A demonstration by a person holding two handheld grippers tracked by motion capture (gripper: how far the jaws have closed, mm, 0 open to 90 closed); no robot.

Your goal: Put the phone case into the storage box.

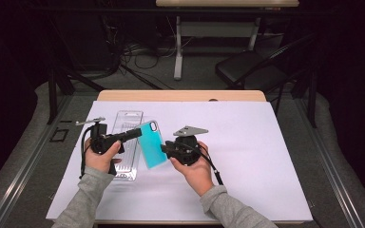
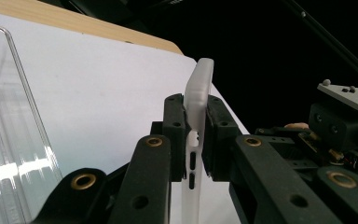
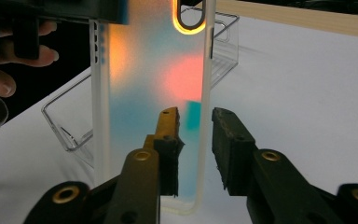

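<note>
While the left gripper (image 2: 196,140) clamped the phone case (image 1: 151,144) by its edge, the right gripper (image 3: 196,149) straddled the near-right edge, jaws apart.

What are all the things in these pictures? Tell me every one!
phone case: one, see-through blue-green, held up above the table between the two grippers
clear plastic tray: one, see-through, lying on the white sheet under the left gripper
white sheet: one, white, covering most of the table
table: one, light wood, its far edge shows past the sheet
chair: one, black, on the floor beyond the table
left gripper: one, black, shut on the case's edge
right gripper: one, black, at the case's other edge, fingers apart either side of it
hands: two, grey sleeves, near edge
</note>
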